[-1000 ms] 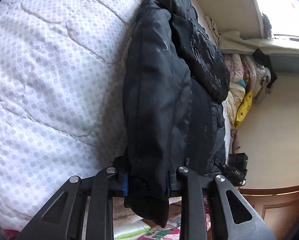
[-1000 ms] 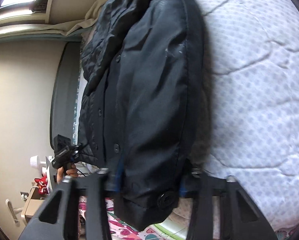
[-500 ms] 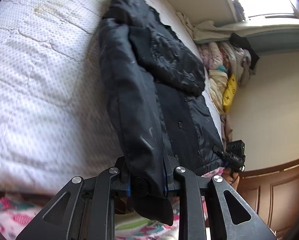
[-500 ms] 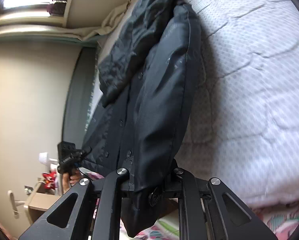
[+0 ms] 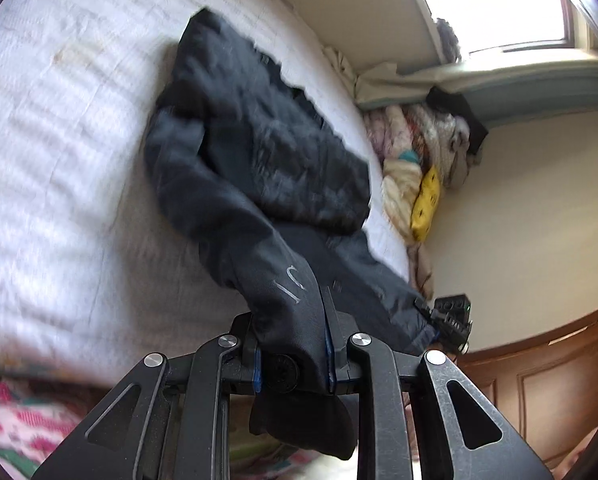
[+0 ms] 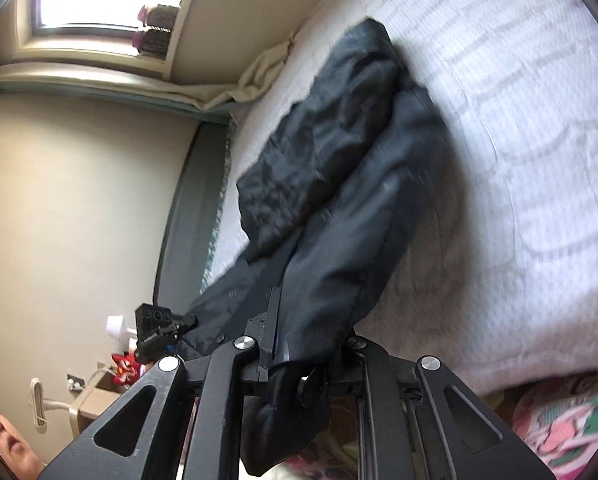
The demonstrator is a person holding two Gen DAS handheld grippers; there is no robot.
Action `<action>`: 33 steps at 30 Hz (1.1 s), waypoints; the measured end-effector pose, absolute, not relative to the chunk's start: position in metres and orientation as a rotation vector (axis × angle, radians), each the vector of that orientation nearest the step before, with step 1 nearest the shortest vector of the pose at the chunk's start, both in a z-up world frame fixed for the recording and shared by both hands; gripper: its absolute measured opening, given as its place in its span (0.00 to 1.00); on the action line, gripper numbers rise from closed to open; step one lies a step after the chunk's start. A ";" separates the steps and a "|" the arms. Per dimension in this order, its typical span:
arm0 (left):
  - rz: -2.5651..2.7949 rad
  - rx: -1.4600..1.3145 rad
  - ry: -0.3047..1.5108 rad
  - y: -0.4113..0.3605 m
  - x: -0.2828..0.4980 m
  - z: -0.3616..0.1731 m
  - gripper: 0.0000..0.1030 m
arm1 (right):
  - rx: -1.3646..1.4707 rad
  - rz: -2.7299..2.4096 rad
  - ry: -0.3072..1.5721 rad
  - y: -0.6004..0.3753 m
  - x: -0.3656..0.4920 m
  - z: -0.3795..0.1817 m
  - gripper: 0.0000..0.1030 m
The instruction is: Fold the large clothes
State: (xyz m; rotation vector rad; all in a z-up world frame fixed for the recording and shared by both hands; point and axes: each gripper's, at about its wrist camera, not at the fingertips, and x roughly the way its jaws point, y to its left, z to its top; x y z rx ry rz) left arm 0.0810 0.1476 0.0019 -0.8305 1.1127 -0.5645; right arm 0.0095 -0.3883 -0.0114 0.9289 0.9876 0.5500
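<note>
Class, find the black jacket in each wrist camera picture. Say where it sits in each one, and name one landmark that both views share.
Left wrist view: the black jacket runs from upper centre down to the left gripper, which clamps its hem.
Right wrist view: the jacket runs from upper centre-right down to the right gripper, also shut on its hem.
Shared landmark: the white quilted bed cover under the jacket.

The left gripper [image 5: 293, 364] clamps the hem of a black jacket [image 5: 259, 168] draped across a white quilted bed [image 5: 59, 160]; the right gripper [image 5: 449, 322] grips its other corner.
</note>
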 end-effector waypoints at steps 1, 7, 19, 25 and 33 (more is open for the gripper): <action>-0.558 -0.850 1.093 0.150 0.092 0.006 0.25 | 0.924 0.553 0.973 -0.388 0.019 -0.007 0.09; -0.522 -0.966 1.015 0.166 0.157 0.014 0.25 | 0.898 0.537 0.912 -0.382 0.082 0.017 0.09; -0.444 -1.084 1.054 0.166 0.267 -0.031 0.30 | 0.865 0.406 0.955 -0.368 0.205 0.004 0.10; -0.392 -1.102 1.058 0.169 0.295 -0.054 0.62 | 0.868 0.340 0.976 -0.364 0.243 -0.024 0.18; -0.297 -0.865 0.907 0.171 0.308 -0.021 0.83 | 0.943 0.350 0.916 -0.377 0.260 -0.032 0.51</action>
